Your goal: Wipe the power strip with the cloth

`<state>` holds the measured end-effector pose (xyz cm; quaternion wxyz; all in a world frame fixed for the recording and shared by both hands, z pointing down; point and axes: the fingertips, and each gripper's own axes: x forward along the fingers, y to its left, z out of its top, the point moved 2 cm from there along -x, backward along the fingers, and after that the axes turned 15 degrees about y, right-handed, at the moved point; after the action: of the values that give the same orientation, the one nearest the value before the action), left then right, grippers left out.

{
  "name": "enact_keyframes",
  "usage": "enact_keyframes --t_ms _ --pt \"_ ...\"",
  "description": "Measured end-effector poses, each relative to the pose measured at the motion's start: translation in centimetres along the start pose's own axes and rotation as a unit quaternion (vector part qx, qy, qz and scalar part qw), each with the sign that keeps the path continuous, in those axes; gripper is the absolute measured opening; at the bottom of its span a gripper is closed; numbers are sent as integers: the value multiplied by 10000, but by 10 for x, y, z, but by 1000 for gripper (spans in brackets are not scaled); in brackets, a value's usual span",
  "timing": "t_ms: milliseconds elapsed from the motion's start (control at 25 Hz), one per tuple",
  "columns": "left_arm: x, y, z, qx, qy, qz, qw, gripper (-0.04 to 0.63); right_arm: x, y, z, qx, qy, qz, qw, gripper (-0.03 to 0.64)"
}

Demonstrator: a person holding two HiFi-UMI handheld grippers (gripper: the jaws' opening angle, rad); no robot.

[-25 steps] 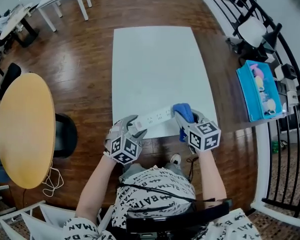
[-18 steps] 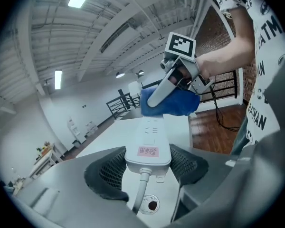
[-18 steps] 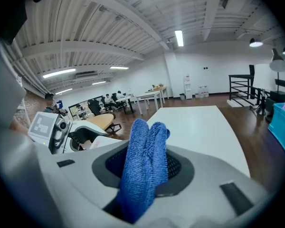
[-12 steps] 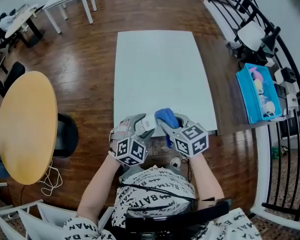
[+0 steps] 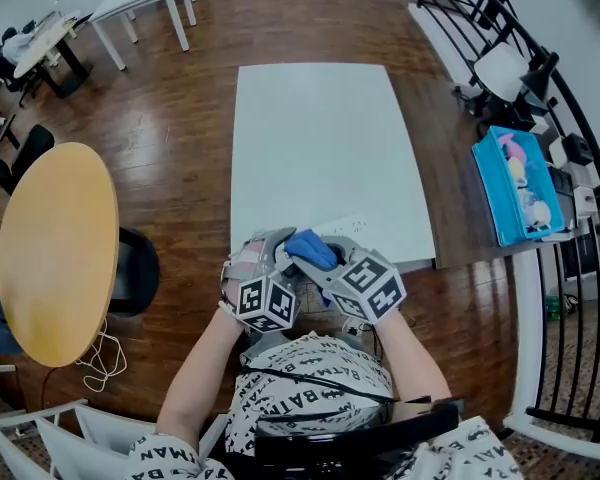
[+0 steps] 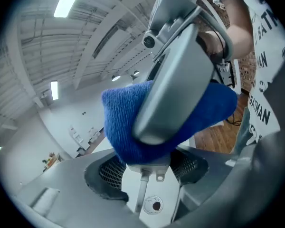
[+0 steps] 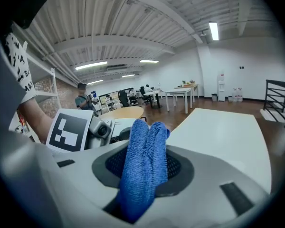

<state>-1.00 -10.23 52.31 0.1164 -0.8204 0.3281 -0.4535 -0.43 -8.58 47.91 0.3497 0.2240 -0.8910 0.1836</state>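
Left gripper [image 6: 149, 175]: clamped on slim, smooth white plastic power strip [image 5: 342, 226], long axis slanting to head view's upper right | Right gripper [image 7: 143, 194]: pinching folded, nubby blue cloth [image 7: 145, 146]

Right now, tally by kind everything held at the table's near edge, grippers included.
power strip: 1
blue cloth: 1
grippers: 2 (left gripper, right gripper)
Total: 4
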Motion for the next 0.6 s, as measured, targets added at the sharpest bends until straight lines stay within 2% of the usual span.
enact_keyframes --t_ms 160,400,520,600 --pt "-3 4 -3 -158 19 51 9999 287 -15 -24 -9 335 -81 -258 9991 130" --pt "-8 -1 4 91 94 192 9997 287 -1 9 3 -144 88 -91 9998 130" --pt "-12 0 4 78 39 260 9996 287 0 8 4 -332 153 -304 9989 132" --pt "-17 2 4 -2 -55 255 9997 287 -9 -7 3 -150 49 -440 9989 132"
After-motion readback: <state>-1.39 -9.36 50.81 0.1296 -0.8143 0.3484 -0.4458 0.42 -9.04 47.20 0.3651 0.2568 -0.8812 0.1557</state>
